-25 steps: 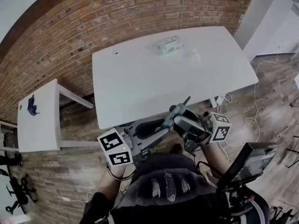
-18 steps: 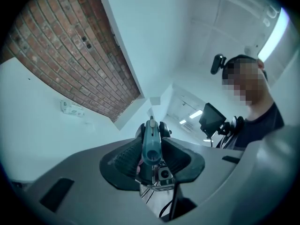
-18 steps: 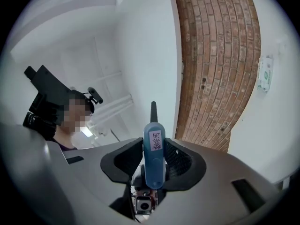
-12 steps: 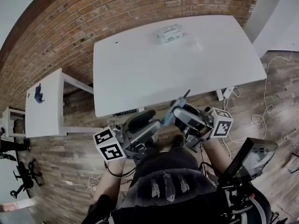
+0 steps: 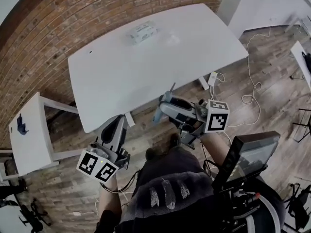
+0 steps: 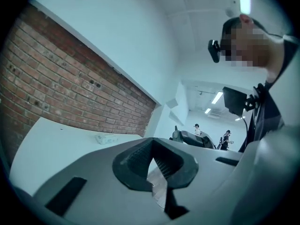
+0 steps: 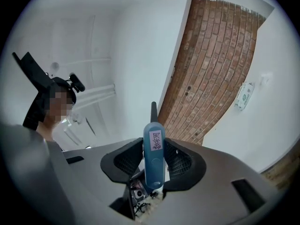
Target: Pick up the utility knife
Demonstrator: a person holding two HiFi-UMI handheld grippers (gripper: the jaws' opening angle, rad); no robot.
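Observation:
The utility knife [image 7: 153,154] has a blue body with a white label and a dark tip. It stands upright between the ribbed pads of my right gripper [image 7: 153,162], which is shut on it. In the head view the right gripper [image 5: 167,109] holds the knife [image 5: 159,114] in front of the person's body, just off the near edge of the white table [image 5: 146,72]. My left gripper [image 5: 116,130] hangs lower left, below that table edge. Its jaws [image 6: 152,161] are shut together with nothing between them.
A small white box [image 5: 142,32] lies near the far edge of the table by the brick wall [image 5: 43,38]. A white side table [image 5: 29,144] carrying a blue object [image 5: 20,124] stands left. Cables [image 5: 252,89] trail over the wood floor at right. A dark screen [image 5: 248,154] sits near the person's right side.
The left gripper has drawn away from the right gripper to the lower left and its jaws have closed empty. The right gripper keeps the knife. The head view has swung.

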